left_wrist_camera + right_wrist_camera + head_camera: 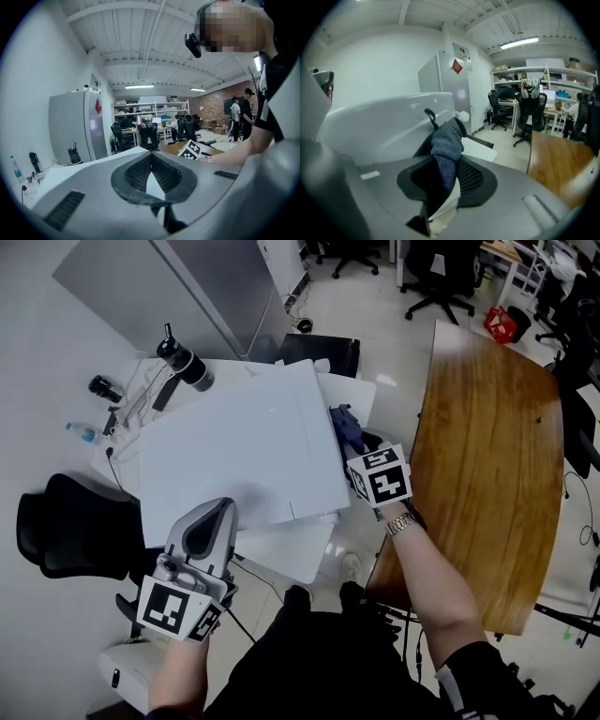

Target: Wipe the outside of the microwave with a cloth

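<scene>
Shows, from the head view, a white microwave (239,451) standing on a white counter (286,557), with little but its flat top on display. At the right edge of that top, toward the far corner: a bunched blue-grey cloth (345,427), lying against the casing and partly below the level of the top. Pinched in the right claw (449,159), as seen in the right gripper view, with the fabric wedged between the two pads and standing up past the tips; beside it on the left, the microwave's pale side wall, though whether actually touched by the cloth cannot be told. At the near edge of the microwave, toward its left corner: the left claw (222,505), pressed together with nothing between its pads, tips aimed across the white top; in the left gripper view, only white surface behind the meeting tips. Worn on the right wrist: a metal watch (401,524). To the right of the counter, well apart from the microwave: a brown wooden table (487,456). Beyond the far left corner of the microwave: a black flask (187,364), with a clear water bottle (84,433) farther left. Against the wall behind: a tall grey cabinet (169,282). Near left, below the counter: a black chair (70,531).
</scene>
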A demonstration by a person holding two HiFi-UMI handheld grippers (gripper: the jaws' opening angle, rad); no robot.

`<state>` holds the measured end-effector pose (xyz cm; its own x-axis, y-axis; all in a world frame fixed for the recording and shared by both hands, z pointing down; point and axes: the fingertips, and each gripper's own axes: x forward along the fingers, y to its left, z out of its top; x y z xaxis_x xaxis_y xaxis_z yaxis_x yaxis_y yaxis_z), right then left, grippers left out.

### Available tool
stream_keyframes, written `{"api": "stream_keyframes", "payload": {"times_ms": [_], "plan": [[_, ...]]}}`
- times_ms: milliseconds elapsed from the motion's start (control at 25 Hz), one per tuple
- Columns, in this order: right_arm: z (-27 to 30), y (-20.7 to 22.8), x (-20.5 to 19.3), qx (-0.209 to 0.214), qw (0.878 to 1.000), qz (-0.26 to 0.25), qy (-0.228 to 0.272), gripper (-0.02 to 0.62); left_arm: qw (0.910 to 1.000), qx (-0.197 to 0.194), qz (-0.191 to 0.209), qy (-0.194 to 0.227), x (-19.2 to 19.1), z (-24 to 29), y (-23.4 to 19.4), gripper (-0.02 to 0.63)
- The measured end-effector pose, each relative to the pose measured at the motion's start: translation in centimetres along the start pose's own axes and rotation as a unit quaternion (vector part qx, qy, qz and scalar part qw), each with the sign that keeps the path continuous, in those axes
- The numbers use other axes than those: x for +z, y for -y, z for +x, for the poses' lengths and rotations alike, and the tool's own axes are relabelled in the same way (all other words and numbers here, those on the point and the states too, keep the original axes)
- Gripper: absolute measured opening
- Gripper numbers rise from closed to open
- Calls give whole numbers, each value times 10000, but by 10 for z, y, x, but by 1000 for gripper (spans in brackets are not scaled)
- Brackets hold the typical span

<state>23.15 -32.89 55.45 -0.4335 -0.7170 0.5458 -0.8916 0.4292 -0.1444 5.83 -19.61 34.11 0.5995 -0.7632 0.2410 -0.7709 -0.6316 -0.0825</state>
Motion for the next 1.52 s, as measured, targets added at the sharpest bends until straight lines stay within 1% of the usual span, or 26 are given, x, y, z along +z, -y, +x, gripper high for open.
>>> {"api": "stream_keyframes", "payload": {"times_ms": [360,880,1000,1200,1360,1520], "plan": [[29,8,-38,25,9991,52,-431,104,10000,69,14,-43,-2,-1,0,5],[48,13,-74,-7,9948,-32,-1021,104,9997,220,51,-76,-1,-5,0,5],[48,18,-78,-103,9936,-93,-1122,105,9996,251,58,-96,-1,-6,0,5],[47,26,-81,-265,9924,-110,-1200,104,9994,307,68,-114,-1,-8,0,5],[44,25,-79,-193,9934,-18,-1133,104,9994,335,54,-101,-1,-10,1,5],[31,31,-74,-330,9935,5,-1092,104,9994,328,33,-43,1,-13,1,5]]}}
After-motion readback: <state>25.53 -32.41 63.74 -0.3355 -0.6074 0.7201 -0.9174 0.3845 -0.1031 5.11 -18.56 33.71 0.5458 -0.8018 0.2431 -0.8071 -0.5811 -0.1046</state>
